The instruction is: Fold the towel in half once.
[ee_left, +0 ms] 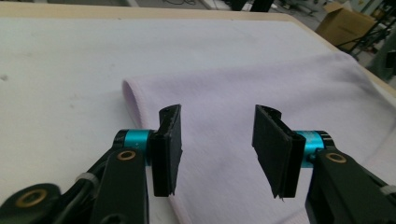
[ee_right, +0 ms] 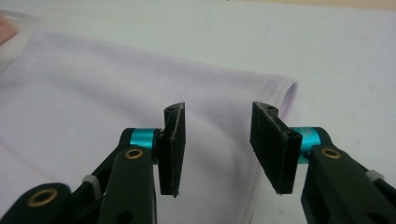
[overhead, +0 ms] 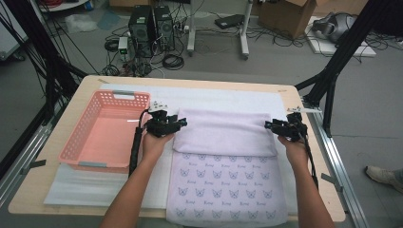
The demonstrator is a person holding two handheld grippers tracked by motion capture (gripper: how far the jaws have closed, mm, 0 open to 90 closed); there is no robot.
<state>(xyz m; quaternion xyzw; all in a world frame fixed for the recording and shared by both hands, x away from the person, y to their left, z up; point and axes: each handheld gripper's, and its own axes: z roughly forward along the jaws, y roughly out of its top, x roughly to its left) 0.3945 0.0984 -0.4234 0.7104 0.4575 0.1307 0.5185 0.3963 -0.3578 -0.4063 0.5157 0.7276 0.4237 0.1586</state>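
A lilac towel (overhead: 223, 135) lies on the white mat, its far part folded back over the butterfly-printed near part (overhead: 223, 187). My left gripper (overhead: 180, 122) hovers at the fold's left end and my right gripper (overhead: 268, 125) at its right end. In the left gripper view the jaws (ee_left: 217, 149) stand apart over the towel (ee_left: 233, 84), with nothing between the pads. The right gripper view has its jaws (ee_right: 217, 149) apart too, above the towel's folded corner (ee_right: 261, 93), gripping nothing.
A pink slotted basket (overhead: 76, 142) stands at the table's left, close to my left hand. A white mat (overhead: 214, 95) covers the wooden table (overhead: 28, 190). Cables, computer towers and boxes sit on the floor beyond the far edge.
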